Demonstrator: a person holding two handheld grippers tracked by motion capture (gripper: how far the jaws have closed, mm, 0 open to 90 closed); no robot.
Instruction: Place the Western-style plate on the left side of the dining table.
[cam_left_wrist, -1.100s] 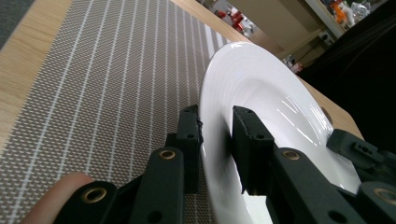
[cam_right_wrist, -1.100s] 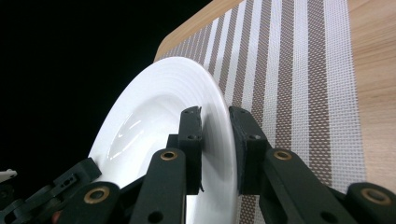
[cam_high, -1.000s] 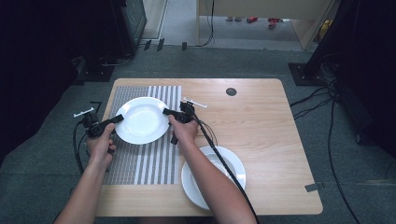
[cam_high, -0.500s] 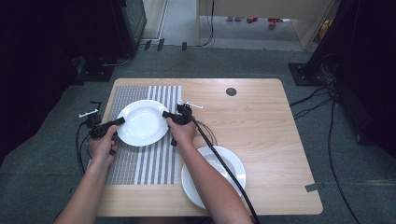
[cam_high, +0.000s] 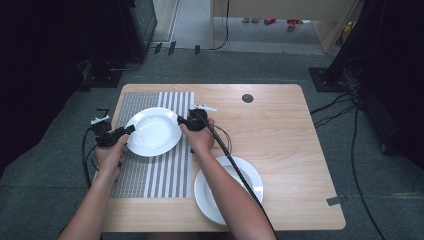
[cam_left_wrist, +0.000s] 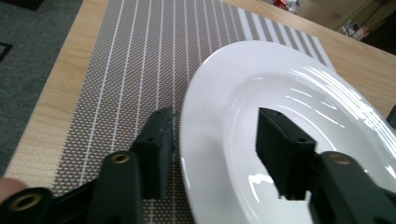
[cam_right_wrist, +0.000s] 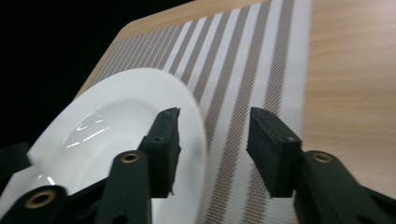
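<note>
- High view, nearest the person: a second white plate (cam_high: 247, 187) sits on the bare wooden table (cam_high: 280, 130), partly under the right forearm.
- Left gripper (cam_high: 131, 130): at the left rim of the white plate (cam_high: 152, 131). Left gripper view: jaws spread, having just been opening; the rim lies between them, pads clear of it.
- Right gripper (cam_high: 181, 120): at the plate's right rim. Right gripper view: jaws spread, having just been opening; the rim (cam_right_wrist: 198, 126) lies between them, untouched.
- The white plate rests on the striped placemat (cam_high: 155, 175), on the table's left half.
- Farther off: a dark round disc (cam_high: 247, 98) sits near the table's far edge.
</note>
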